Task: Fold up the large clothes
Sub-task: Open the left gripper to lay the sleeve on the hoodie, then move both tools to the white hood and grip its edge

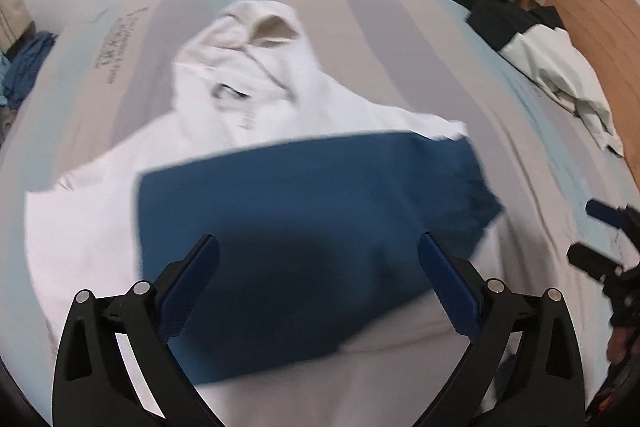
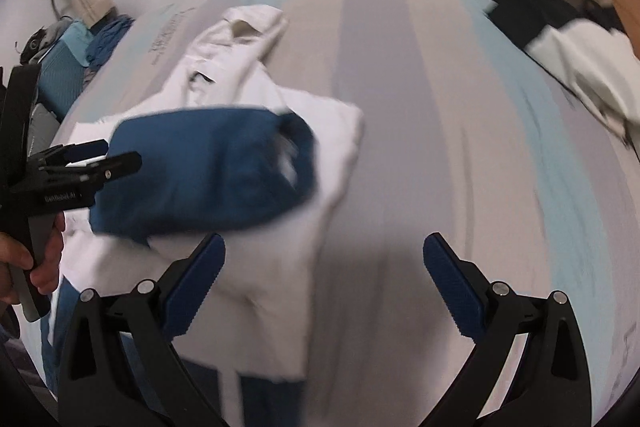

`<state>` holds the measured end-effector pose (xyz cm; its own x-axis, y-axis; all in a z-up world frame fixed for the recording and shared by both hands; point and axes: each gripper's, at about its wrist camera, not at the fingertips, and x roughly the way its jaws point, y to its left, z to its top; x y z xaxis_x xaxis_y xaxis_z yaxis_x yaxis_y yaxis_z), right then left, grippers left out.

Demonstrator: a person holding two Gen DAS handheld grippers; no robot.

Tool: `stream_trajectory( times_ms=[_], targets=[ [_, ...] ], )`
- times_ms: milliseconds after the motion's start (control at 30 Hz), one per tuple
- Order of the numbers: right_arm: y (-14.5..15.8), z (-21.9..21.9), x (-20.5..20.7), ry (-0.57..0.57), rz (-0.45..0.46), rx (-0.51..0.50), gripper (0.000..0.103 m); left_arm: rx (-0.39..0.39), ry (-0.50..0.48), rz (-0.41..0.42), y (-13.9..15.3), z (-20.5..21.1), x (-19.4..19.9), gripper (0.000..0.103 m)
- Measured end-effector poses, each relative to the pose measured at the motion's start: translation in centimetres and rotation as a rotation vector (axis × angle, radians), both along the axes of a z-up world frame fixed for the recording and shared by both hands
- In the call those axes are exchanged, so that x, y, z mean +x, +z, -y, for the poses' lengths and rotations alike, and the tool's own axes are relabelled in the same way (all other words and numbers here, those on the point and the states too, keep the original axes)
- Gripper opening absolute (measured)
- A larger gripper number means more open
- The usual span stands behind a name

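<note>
A white hoodie (image 1: 248, 95) lies spread on the bed, hood at the far end. A folded dark blue garment (image 1: 304, 211) lies on top of its lower part. My left gripper (image 1: 318, 247) is open and empty just above the blue garment's near edge. My right gripper (image 2: 324, 247) is open and empty over the bed sheet, to the right of the hoodie (image 2: 248, 75) and the blue garment (image 2: 208, 167). The left gripper also shows at the left of the right wrist view (image 2: 88, 163), and the right one at the right edge of the left wrist view (image 1: 600, 239). Both views are motion-blurred.
The bed (image 2: 420, 147) has a grey and pale blue striped sheet. A black and white clothes pile (image 1: 532, 47) lies at its far right edge; it also shows in the right wrist view (image 2: 572, 47). Blue clothes and a bag (image 2: 80, 55) sit beyond the left edge. Wooden floor (image 1: 600, 7) lies right.
</note>
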<state>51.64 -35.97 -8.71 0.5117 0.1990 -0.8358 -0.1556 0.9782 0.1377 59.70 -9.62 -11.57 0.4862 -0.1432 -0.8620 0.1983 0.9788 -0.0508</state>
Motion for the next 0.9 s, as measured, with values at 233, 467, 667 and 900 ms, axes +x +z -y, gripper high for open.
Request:
stream_trajectory(
  times_ms=[233,467,667,900],
  targets=[
    [2.3,-5.1,5.6,0.029,0.018,0.022,0.095,-0.026,0.052,0.016,1.8,-5.7,4.4,0.097],
    [3.0,-8.8,12.0,0.070,0.030,0.012,0.095,0.001,0.034,0.027,1.8,-7.8,9.4,0.097],
    [2.3,-11.2,16.4,0.106,0.049,-0.023,0.095,0.006,0.027,0.000,0.1,-9.3,13.6,0.097],
    [0.2,-12.9,21.3,0.140,0.028,-0.020,0.095,0.006,0.055,-0.015,-1.5,-10.8,17.5,0.097]
  ],
)
